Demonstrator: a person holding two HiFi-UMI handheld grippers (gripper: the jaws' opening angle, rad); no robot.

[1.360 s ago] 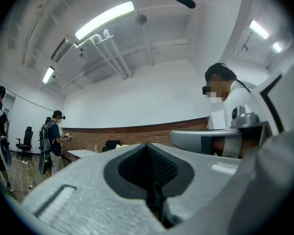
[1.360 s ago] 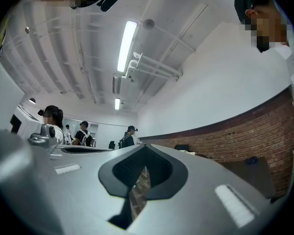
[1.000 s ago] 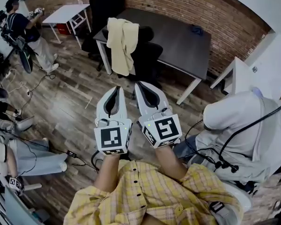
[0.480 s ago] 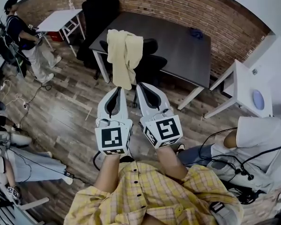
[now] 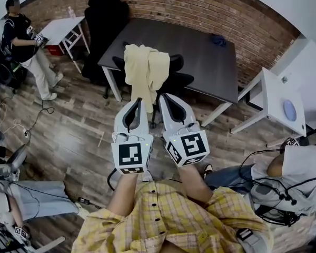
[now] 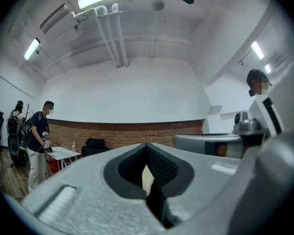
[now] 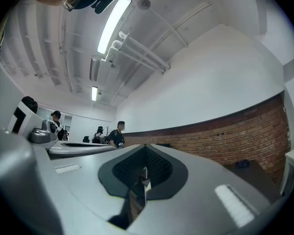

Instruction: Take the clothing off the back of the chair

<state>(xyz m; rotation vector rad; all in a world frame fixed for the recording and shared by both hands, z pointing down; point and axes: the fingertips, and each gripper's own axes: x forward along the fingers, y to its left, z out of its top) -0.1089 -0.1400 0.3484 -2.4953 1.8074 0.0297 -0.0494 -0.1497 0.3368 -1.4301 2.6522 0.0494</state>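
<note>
At far left a standing person point(image 5: 22, 41) and a small white table point(image 5: 63, 28) are well apart from the work, and a tall black chair point(image 5: 106, 15) stands by the brick wall. The left gripper point(image 5: 139, 102) is held out level, its jaws pressed together with nothing in them (its own view shows only a sliver of pale cloth beyond the closed pads). Just past its tip hangs the clothing point(image 5: 143, 70), a cream garment draped over the back of the office chair point(image 5: 176, 80), which is tucked against the dark table point(image 5: 200, 41). The right gripper point(image 5: 164, 97) sits just beside the left, likewise closed and empty, its tip near the garment's lower hem.

This looks like the reach-in step, as nothing is gripped yet. The next move calls for opening at least one pair of jaws and pinching the fabric high, near the fold over the chair back, so that it lifts off rather than drags.

The table edge behind the chair blocks any forward pull. On the right, a white desk point(image 5: 276, 96) and a seated person point(image 5: 292, 167) with cables crowd that side. The bare floor to the left, and the space up and back toward the wearer, look like the free paths.
</note>
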